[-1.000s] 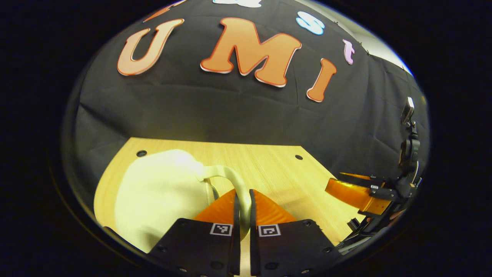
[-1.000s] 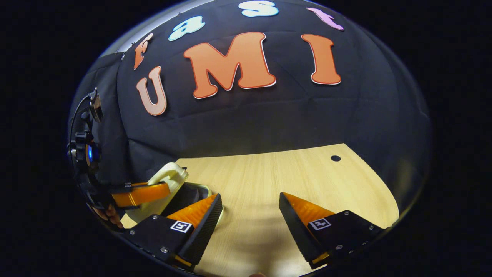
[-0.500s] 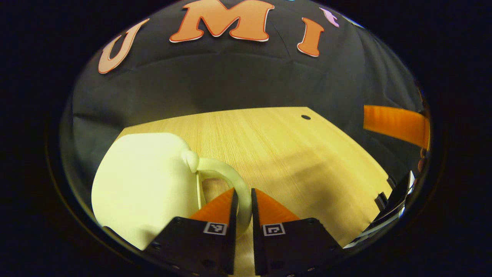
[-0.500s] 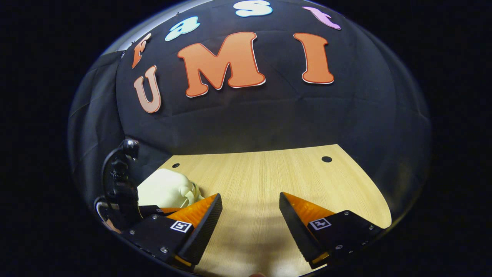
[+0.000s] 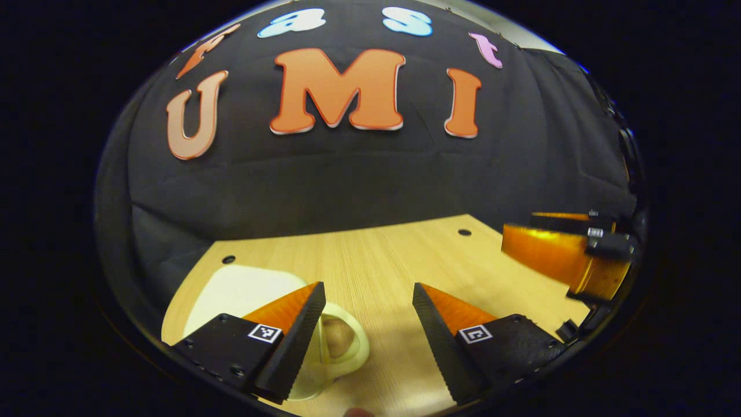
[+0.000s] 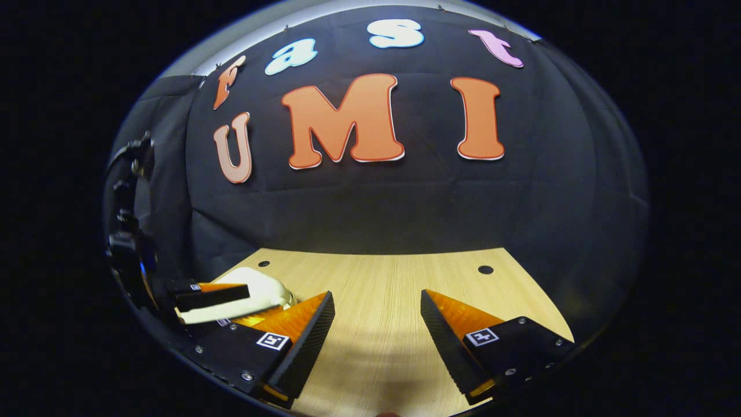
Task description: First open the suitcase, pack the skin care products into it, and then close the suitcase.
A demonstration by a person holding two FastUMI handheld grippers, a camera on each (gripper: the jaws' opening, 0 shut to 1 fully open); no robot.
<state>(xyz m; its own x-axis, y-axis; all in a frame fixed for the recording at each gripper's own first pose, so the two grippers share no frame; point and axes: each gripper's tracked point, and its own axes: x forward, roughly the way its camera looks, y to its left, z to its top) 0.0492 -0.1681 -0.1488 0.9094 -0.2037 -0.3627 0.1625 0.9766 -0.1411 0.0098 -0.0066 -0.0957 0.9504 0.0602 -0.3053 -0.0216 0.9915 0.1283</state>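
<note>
Now, in the left gripper view, the left gripper (image 5: 369, 301) hangs over the wooden table (image 5: 393, 260) with its fingers spread wide and nothing between them. Just beneath and to the left lies the cream suitcase (image 5: 243, 286), lid down and flat on the table near the left corner. Its looped handle (image 5: 347, 341) curves out toward the gap between the fingers, with the left finger (image 5: 286, 333) passing in front of it; whether they touch I cannot tell. Over at the right edge of this view the right gripper (image 5: 564, 260) floats above the table's far side, well apart from the suitcase

Then, in the right gripper view, the right gripper (image 6: 376, 313) is likewise released, its two fingers parted over bare tabletop (image 6: 393, 289) and gripping nothing. Off to the left the suitcase (image 6: 260, 289) rests closed on the table, partly behind this gripper's left finger (image 6: 301, 330). A finger of the left gripper (image 6: 211, 295) sits in front of the suitcase, with dark hardware (image 6: 130, 243) rising above it at the picture's left edge
</note>
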